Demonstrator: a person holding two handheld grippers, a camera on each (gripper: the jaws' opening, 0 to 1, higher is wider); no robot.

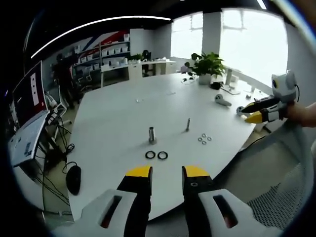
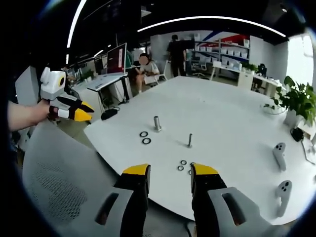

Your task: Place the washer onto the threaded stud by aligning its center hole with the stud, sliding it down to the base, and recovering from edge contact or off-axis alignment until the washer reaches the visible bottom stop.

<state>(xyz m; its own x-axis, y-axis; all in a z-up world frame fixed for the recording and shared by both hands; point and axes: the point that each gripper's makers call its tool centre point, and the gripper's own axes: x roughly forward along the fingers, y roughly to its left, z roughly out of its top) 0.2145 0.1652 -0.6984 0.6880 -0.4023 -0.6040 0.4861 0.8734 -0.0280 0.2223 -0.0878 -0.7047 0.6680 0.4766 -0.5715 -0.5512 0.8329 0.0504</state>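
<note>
On the white table (image 1: 113, 118) a thin threaded stud (image 1: 188, 123) stands upright, with a thicker metal cylinder (image 1: 152, 134) to its left. Several small silver washers (image 1: 204, 138) lie flat right of the stud, and two black rings (image 1: 156, 155) lie in front of the cylinder. My left gripper (image 1: 168, 173) hangs open and holds nothing, short of the table's near edge. In the right gripper view the stud (image 2: 190, 140), the cylinder (image 2: 157, 122), the washers (image 2: 182, 164) and the rings (image 2: 145, 137) lie ahead. My right gripper (image 2: 170, 170) is open and holds nothing, just before the washers.
Two VR controllers (image 2: 280, 168) lie at the table's right, and a potted plant (image 2: 296, 101) stands behind them. A mesh chair back (image 2: 59, 182) sits below the left gripper (image 2: 74, 111). Monitors (image 1: 29, 98) and cables stand left of the table. People are at the far desks.
</note>
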